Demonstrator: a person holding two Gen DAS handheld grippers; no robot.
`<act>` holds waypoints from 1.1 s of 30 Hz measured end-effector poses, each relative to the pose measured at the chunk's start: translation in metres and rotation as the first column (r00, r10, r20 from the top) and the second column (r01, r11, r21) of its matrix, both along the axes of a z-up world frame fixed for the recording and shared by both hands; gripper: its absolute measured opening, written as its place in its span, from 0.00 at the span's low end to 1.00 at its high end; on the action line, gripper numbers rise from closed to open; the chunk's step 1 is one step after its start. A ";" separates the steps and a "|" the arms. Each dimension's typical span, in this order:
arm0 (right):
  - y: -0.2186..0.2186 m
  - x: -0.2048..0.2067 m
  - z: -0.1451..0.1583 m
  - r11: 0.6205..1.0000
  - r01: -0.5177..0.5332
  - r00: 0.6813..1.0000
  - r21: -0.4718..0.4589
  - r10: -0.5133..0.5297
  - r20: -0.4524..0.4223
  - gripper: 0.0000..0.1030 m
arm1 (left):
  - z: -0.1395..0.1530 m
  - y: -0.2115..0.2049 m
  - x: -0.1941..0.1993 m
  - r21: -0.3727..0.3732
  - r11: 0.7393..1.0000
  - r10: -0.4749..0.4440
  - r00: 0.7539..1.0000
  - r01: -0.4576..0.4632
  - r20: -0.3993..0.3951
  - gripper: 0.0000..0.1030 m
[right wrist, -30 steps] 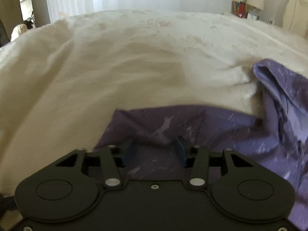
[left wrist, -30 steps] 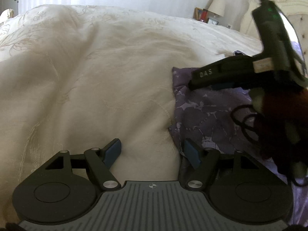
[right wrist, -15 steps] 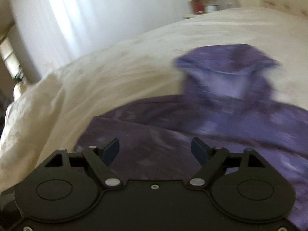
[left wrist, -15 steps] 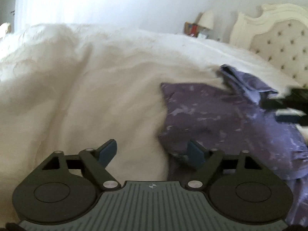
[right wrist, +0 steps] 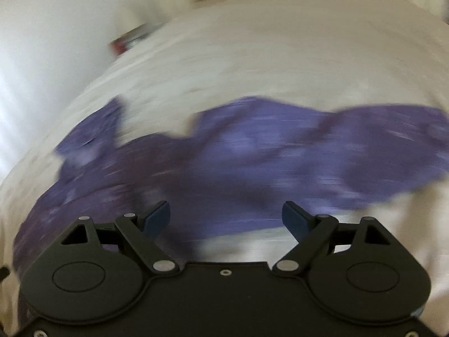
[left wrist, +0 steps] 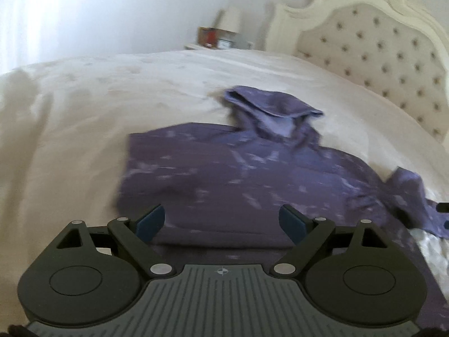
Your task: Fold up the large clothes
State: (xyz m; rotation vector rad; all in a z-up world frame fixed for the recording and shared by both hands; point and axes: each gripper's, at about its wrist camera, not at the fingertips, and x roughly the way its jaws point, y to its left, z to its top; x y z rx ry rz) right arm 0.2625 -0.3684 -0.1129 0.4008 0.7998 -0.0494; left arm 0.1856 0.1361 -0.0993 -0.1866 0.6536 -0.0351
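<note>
Two grippers: left gripper (left wrist: 221, 223) and right gripper (right wrist: 226, 219), both released, jaws opening, nothing clamped.
Purple hoodie (left wrist: 233, 179): spread on cream bedspread (left wrist: 112, 98), directly ahead of both.
Hood (left wrist: 269, 106): beyond left gripper.

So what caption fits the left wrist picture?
Purple hoodie spread on a cream bed, left gripper jaws opening above it, empty.

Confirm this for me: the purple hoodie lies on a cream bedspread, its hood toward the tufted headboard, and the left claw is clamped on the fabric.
One part is wrong. The left claw grips nothing: the left wrist view shows its jaws wide apart and opening above the purple hoodie. The cream bedspread and the hood toward the tufted headboard are right.
</note>
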 end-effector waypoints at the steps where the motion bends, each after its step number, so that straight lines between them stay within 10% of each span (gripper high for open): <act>1: -0.018 -0.004 -0.003 0.999 0.048 0.999 0.005 -0.048 -0.008 0.85 | -0.001 -0.007 0.003 -0.002 1.000 -0.013 1.000 0.013 -0.005 0.86; 11: -0.155 -0.041 -0.042 0.887 0.444 0.896 0.127 -0.439 -0.069 0.85 | -0.041 -0.046 0.026 0.001 0.998 -0.069 0.988 0.070 -0.135 0.86; 19: -0.190 -0.042 -0.063 0.832 0.512 0.856 0.214 -0.514 -0.050 0.84 | -0.071 -0.070 0.029 0.140 0.983 -0.092 0.978 0.119 -0.189 0.96; 24: -0.200 -0.036 -0.066 0.812 0.536 0.840 0.231 -0.539 -0.059 0.59 | -0.075 -0.073 0.029 0.153 0.981 -0.092 0.978 0.122 -0.188 1.00; 27: -0.201 -0.034 -0.065 0.819 0.527 0.847 0.228 -0.529 -0.058 0.25 | -0.076 -0.073 0.028 0.151 0.981 -0.092 0.979 0.121 -0.183 1.00; 33: -0.178 -0.022 -0.024 0.894 0.440 0.894 0.080 -0.445 0.048 0.17 | -0.076 -0.073 0.028 0.154 0.981 -0.094 0.979 0.122 -0.179 1.00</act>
